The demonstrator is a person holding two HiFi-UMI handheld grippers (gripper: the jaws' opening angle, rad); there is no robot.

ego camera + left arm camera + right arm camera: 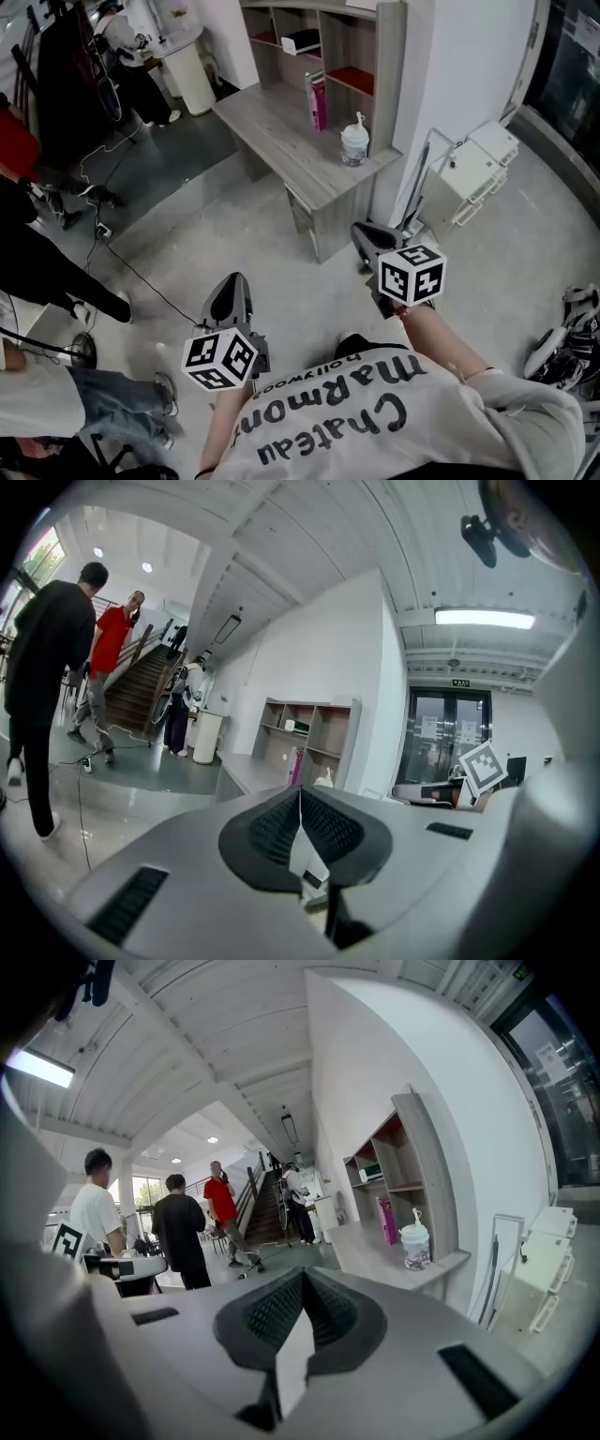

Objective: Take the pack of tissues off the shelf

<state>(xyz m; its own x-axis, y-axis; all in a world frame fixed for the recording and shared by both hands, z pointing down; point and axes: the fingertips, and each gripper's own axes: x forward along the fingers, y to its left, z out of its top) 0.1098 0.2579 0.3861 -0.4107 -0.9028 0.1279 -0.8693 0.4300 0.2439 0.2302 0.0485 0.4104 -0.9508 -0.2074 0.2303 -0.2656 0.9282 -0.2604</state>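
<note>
The pack of tissues [300, 40] is a pale flat item lying in an upper cubby of the wooden shelf unit [389, 84] at the back of a grey desk [281, 141]. It also shows small in the left gripper view [294, 727] and in the right gripper view [372, 1174]. My left gripper [232, 283] is held over the floor, well short of the desk, its pads [323, 832] pressed together with nothing between them. My right gripper [367, 240] is nearer the desk's front corner, also shut and empty, and its pads [328, 1312] meet.
A pink box [317, 101] and a white pump canister [354, 142] stand on the desk below the cubbies. A white cabinet [473, 169] leans by the wall on the right. Cables [131, 253] cross the floor at left, where people [178, 1232] stand. Shoes [562, 342] lie at right.
</note>
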